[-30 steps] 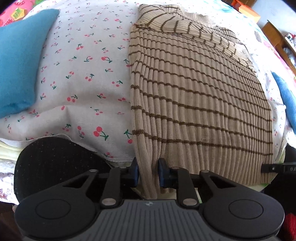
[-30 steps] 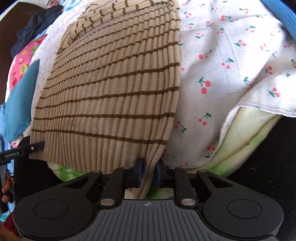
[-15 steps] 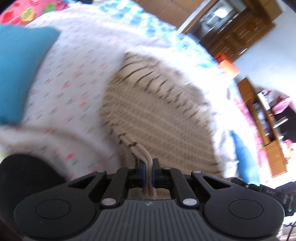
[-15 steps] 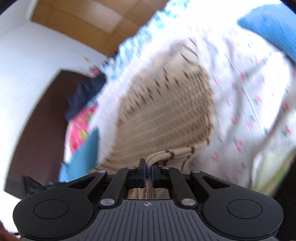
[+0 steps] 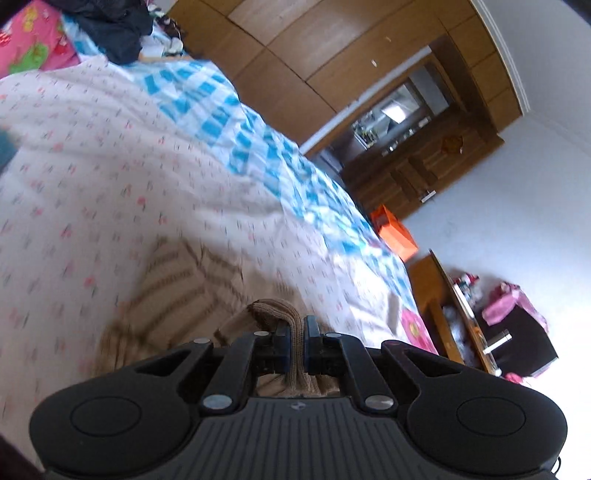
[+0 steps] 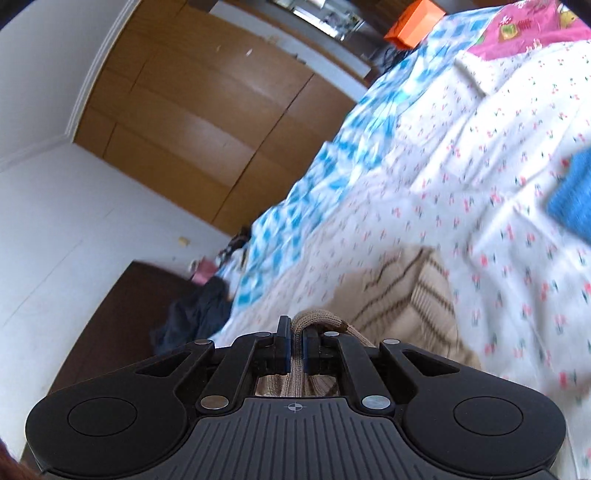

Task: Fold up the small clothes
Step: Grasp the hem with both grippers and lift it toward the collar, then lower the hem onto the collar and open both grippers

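Note:
A beige ribbed sweater with thin brown stripes (image 5: 177,291) lies on the cherry-print bedsheet (image 5: 110,192). My left gripper (image 5: 296,334) is shut on a bunched corner of its hem, lifted off the bed. The sweater (image 6: 406,295) also shows in the right wrist view, where my right gripper (image 6: 295,338) is shut on the other hem corner, likewise raised. Most of the garment hangs below and behind the grippers, hidden by their black bodies. Both views are tilted and motion-blurred.
A blue-and-white checked blanket (image 5: 236,122) lies farther up the bed with dark clothes (image 5: 110,33) near its head. A blue cloth (image 6: 572,199) sits on the sheet at right. Wooden wardrobes (image 6: 207,122), an orange box (image 5: 395,232) and a cluttered side table (image 5: 461,317) stand beyond the bed.
Both grippers closed on the sweater's hem corners, then lifted and swung forward over the bed, pulling the hem up. The views tipped from looking down at the flat sweater toward the wardrobes.

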{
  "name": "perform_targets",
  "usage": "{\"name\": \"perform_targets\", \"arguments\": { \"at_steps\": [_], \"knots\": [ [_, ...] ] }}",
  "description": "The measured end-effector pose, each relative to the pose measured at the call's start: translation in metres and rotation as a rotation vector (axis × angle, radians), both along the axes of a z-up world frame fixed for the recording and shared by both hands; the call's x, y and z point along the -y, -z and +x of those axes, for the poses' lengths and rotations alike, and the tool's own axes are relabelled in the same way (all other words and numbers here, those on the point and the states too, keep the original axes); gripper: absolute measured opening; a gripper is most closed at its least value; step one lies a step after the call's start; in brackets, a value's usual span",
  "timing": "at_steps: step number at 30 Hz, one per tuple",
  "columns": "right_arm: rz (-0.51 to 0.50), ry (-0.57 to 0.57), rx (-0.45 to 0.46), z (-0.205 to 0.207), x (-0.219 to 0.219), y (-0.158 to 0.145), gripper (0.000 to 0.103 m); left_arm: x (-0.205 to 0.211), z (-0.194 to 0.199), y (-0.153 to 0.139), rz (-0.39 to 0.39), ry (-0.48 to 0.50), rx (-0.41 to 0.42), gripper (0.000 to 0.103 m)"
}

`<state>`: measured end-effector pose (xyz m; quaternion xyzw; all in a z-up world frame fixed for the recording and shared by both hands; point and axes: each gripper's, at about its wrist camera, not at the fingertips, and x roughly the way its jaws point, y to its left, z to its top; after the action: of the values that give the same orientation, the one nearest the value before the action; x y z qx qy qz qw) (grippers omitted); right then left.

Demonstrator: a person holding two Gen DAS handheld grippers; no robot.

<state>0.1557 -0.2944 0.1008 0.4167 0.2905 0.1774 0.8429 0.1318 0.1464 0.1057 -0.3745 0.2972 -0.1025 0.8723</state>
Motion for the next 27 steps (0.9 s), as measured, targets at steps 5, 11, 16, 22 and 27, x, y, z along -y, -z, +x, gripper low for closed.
{"name": "perform_targets", "arguments": {
  "at_steps": [5, 11, 16, 22, 27],
  "knots": [
    [-0.041, 0.07, -0.042, 0.06, -0.001, 0.023, 0.007, -0.009, 0.062, 0.028, 0.043, -0.062, -0.02, 0.012],
    [-0.144, 0.078, -0.128, 0.116, -0.014, 0.062, 0.007, -0.023, 0.098, 0.085, 0.104, -0.163, -0.127, 0.011],
    [-0.208, 0.032, -0.167, 0.137, -0.031, 0.077, 0.011, -0.042, 0.095, 0.106, 0.055, -0.244, -0.161, 0.011],
    [-0.222, 0.053, -0.192, 0.144, -0.034, 0.084, 0.014, -0.041, 0.105, 0.109, 0.071, -0.25, -0.19, 0.013],
    [-0.205, 0.068, -0.171, 0.14, -0.024, 0.076, 0.032, -0.036, 0.104, 0.091, 0.098, -0.263, -0.144, 0.026]
  ]
}}
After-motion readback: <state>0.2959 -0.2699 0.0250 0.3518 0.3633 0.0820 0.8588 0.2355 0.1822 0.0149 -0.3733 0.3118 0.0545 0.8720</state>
